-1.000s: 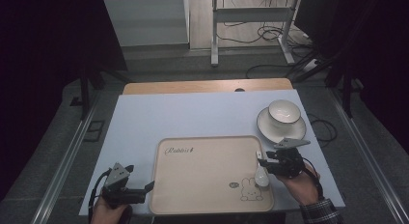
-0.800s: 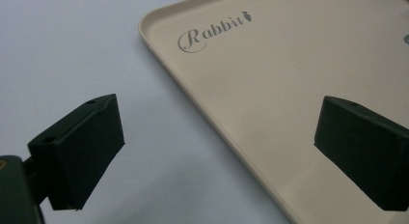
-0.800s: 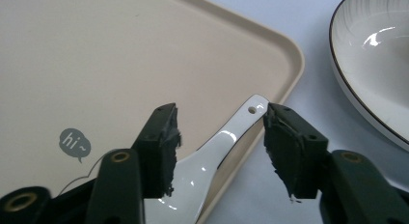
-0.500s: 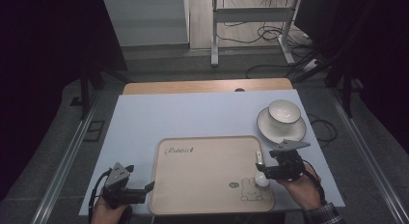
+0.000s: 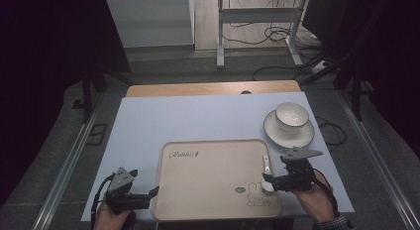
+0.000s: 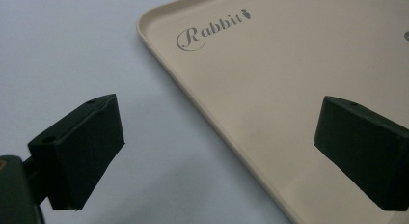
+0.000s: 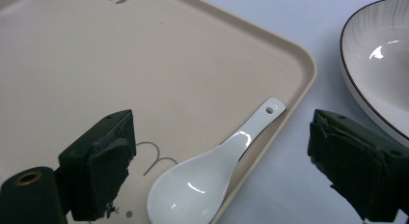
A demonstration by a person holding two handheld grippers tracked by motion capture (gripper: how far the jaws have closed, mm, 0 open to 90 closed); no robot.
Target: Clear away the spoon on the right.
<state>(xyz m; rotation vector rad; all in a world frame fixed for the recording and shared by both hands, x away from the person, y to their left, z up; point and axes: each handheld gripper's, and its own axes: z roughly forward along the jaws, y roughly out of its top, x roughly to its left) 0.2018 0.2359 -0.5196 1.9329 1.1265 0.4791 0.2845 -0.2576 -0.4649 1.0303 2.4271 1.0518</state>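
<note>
Pale tabletop (image 5: pixel 198 116); both grippers spread: left gripper (image 6: pixel 217 151), right gripper (image 7: pixel 226 156) over slick, breakable spoon (image 7: pixel 212 173); pinch its handle.

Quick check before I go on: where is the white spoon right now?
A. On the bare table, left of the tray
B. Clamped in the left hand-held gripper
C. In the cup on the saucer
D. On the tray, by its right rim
D: the spoon lies inside the tray, its handle against the right rim, between the open jaws of the right hand-held gripper.
</note>
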